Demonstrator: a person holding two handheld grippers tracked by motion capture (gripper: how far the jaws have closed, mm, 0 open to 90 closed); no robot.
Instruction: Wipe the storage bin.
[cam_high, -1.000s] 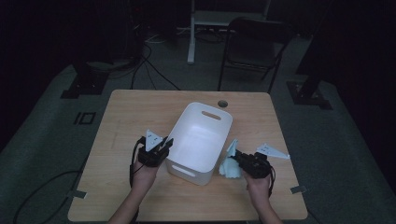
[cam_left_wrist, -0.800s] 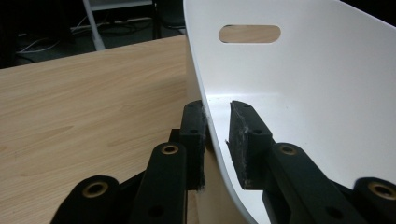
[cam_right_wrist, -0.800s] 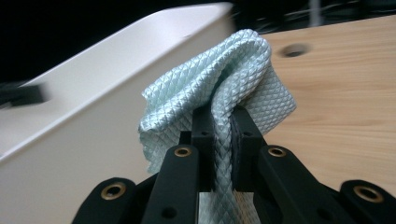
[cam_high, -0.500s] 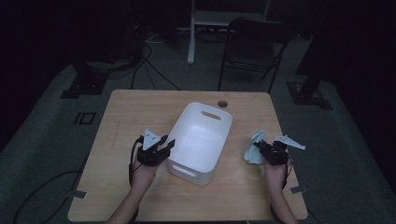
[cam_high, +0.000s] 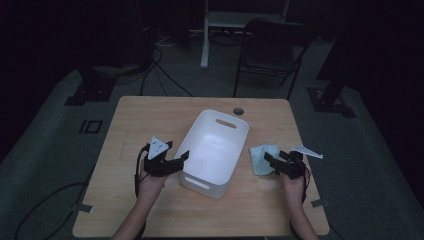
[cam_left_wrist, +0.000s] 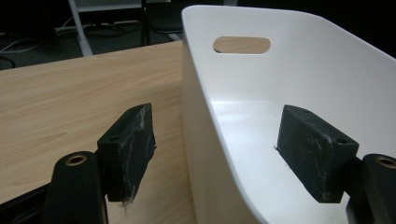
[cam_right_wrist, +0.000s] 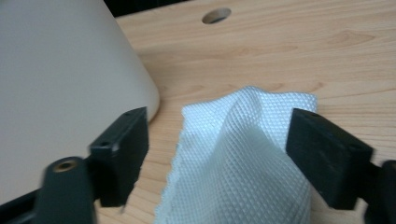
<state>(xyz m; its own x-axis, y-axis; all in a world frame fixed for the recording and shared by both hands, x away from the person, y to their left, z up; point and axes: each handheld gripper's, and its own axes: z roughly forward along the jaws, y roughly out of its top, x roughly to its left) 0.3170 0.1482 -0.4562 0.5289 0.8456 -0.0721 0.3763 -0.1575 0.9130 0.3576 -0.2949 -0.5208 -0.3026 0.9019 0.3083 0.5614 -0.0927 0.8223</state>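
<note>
We see a pale blue-green waffle-textured cloth (cam_high: 262, 158) lying rumpled on the light wooden table (cam_high: 150, 120), toward its right edge and just beside the right wall of a white rectangular plastic tub with slotted handles (cam_high: 216, 145) that stands at the table's middle, turned at a slant to the edges. In the right gripper view the cloth (cam_right_wrist: 243, 154) rises in a soft ridge between the two black jaws, which have just been opening and now stand well apart; the right-hand pad sits at the cloth's edge, though we cannot tell whether it touches, and the left-hand pad is clear of it. The right gripper (cam_high: 275, 162) rests low over the table near its right edge, pointing toward the tub. On the other side, the left gripper (cam_high: 181, 159) straddles the tub's left wall (cam_left_wrist: 196, 140), one pad outside over the wood, one pad inside the basin; its jaws too have just been opening and stand off the plastic on both sides. Beyond the tub, a small round hole (cam_high: 238, 110) marks the table near its far edge.
</note>
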